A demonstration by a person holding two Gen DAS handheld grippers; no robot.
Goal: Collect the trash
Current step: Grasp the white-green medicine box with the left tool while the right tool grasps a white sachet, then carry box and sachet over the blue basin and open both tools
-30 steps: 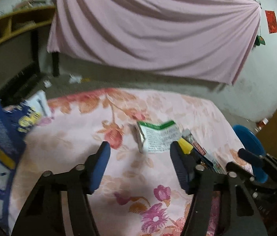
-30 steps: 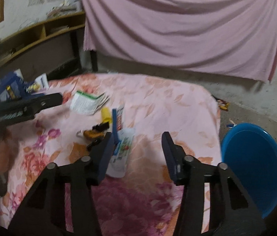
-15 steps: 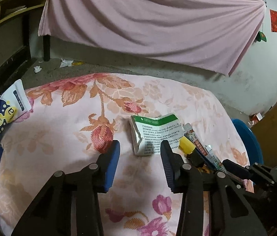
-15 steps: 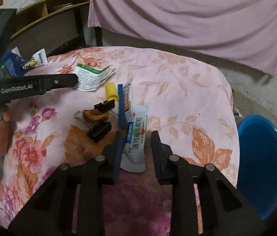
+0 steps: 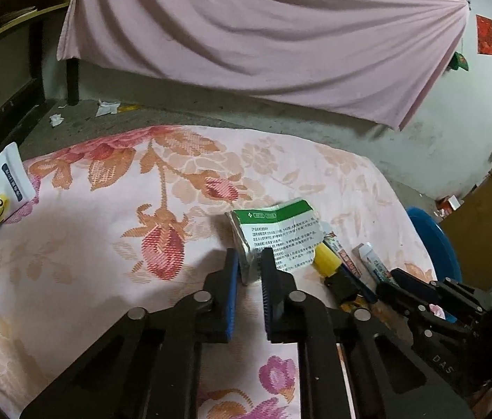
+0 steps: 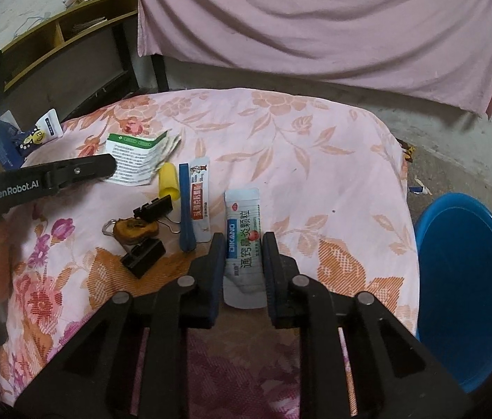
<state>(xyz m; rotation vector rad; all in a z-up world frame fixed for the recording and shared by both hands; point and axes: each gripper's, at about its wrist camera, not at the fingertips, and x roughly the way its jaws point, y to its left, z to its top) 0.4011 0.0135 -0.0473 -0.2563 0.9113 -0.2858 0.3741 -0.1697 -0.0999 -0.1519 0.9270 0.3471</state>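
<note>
Left tongs (image 5: 250,262): narrow, closed onto the near edge of the green-and-white folded paper leaflet (image 5: 280,235); leaflet lies on the floral pink tabletop (image 5: 106,209).
Right tongs (image 6: 242,248): narrow, blue pads on both sides of the white sachet with blue printed band (image 6: 244,237); sachet flat on the tabletop.
Nearby: yellow cap (image 6: 169,179), blue flat stick (image 6: 185,209), two black binder clips (image 6: 153,207).
Bin: blue round basin (image 6: 465,286) beside the tabletop edge, right.
</note>
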